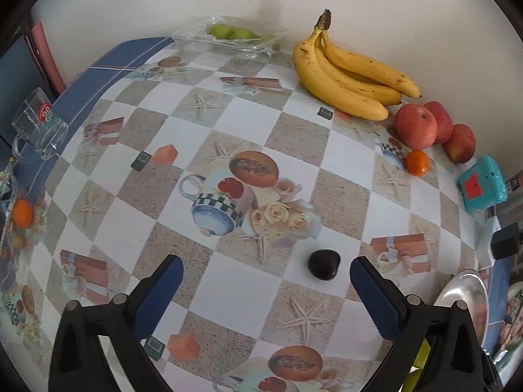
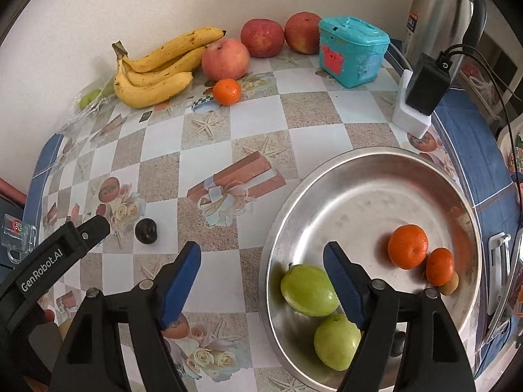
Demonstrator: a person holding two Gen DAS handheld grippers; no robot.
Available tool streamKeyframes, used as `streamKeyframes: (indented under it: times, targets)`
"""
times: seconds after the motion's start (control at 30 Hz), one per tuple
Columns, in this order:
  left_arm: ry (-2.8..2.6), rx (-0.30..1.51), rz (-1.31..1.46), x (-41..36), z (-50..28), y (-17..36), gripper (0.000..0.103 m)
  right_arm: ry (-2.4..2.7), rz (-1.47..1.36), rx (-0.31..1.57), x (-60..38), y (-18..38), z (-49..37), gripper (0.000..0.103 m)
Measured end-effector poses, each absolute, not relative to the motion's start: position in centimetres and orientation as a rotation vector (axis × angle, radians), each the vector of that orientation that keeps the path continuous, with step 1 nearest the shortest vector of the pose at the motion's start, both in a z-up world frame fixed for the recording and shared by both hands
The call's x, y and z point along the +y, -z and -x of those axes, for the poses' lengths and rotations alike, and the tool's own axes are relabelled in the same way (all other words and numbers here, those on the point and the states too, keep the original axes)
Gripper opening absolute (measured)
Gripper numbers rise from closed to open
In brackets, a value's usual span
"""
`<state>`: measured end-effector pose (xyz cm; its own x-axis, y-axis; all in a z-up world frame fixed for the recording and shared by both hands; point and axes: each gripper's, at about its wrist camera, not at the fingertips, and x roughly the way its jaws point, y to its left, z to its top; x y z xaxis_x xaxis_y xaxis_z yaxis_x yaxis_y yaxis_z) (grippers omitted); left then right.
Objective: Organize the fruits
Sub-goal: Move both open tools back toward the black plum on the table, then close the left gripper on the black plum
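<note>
My left gripper [image 1: 266,261] is open wide just above the patterned tablecloth. A dark plum [image 1: 323,264] lies on the cloth between its fingers, close to the right one, untouched. My right gripper [image 2: 261,250] is open over the left rim of a metal plate [image 2: 359,202], gripping nothing. The plate holds two green fruits [image 2: 309,289], two tangerines [image 2: 408,245] and a small brown fruit [image 2: 449,285]. Bananas [image 2: 153,72], three red apples [image 2: 225,58] and a lone tangerine [image 2: 226,91] lie by the back wall. The plum [image 2: 146,230] sits beside the left gripper's finger [image 2: 94,225].
A teal toy box [image 2: 353,50], a steel kettle [image 2: 441,9] and a black charger on a white block [image 2: 425,85] stand at the back right. A clear dish with green fruits [image 1: 232,32] sits at the far wall. A glass mug [image 1: 39,124] stands at the left edge.
</note>
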<state>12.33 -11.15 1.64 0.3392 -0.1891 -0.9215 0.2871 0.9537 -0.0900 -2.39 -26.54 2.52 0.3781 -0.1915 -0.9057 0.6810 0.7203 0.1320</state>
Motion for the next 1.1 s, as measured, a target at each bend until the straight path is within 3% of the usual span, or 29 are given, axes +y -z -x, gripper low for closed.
streamKeyframes:
  times: [0.1, 0.2, 1.1]
  targets:
    - [0.307, 1.178, -0.103, -11.3, -12.4, -1.5, 0.103, 0.597, -0.536, 1.041, -26.6, -2.2, 2.3, 0.080]
    - [0.304, 1.178, -0.112, -11.5, -12.4, -1.1, 0.103, 0.605, -0.542, 1.029, -26.8, -2.0, 2.3, 0.092]
    - [0.353, 1.116, -0.311, -15.1, -11.1, 2.6, 0.103, 0.619, -0.513, 1.040, -27.2, -0.7, 1.9, 0.092]
